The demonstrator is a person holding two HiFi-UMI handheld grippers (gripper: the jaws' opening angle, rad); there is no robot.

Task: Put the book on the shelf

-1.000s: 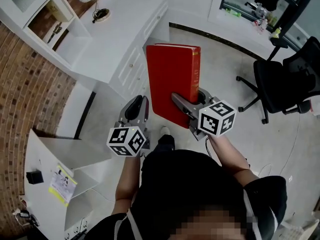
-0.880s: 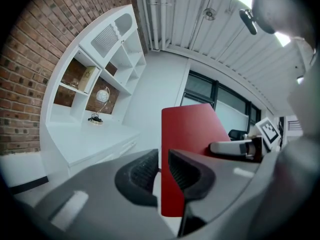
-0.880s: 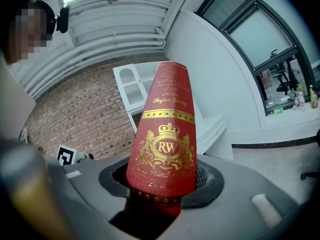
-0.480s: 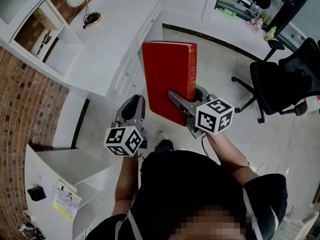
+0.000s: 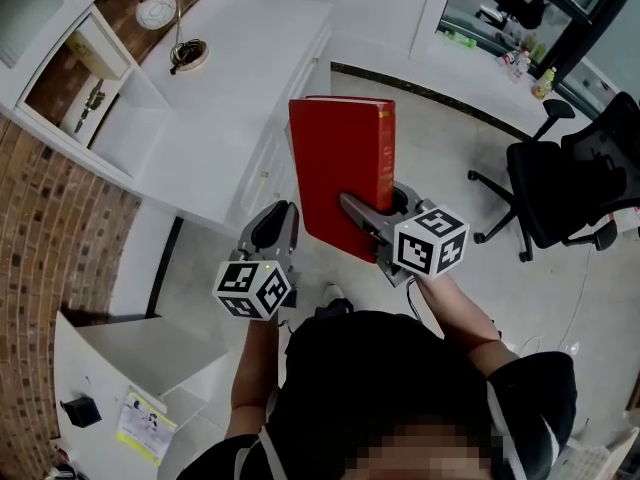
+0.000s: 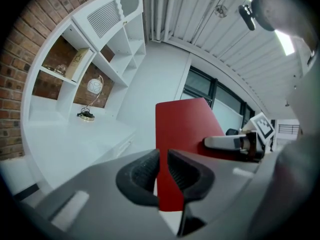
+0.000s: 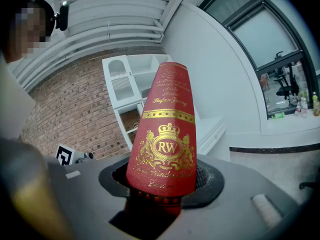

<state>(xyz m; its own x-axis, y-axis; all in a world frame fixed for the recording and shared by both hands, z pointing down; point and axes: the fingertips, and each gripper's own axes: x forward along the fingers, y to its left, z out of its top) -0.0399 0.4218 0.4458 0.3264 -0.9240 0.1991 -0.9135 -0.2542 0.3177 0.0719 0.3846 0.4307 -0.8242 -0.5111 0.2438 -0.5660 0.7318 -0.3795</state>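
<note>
A thick red book (image 5: 340, 168) with gold print on its spine (image 7: 162, 134) stands upright in my right gripper (image 5: 378, 200), whose jaws are shut on its lower end (image 7: 162, 176). My left gripper (image 5: 275, 218) hangs to the book's left, apart from it. Its jaws have just been closing and now leave a narrow gap (image 6: 163, 169) with nothing between the pads; the book (image 6: 185, 129) shows behind that gap. The white shelf unit (image 5: 90, 58) with open compartments rises on a white desk (image 5: 230, 78) ahead to the left (image 6: 75, 59).
A globe lamp (image 5: 165, 13) stands on the desk below the shelves. A black office chair (image 5: 570, 178) is on the floor at the right. A low white shelf (image 5: 130, 338) sits by the brick wall (image 5: 50, 198) at lower left.
Both grippers and the book have travelled on toward the white desk, which now sits lower and nearer in the head view. The left jaws have narrowed. The book stays gripped upright.
</note>
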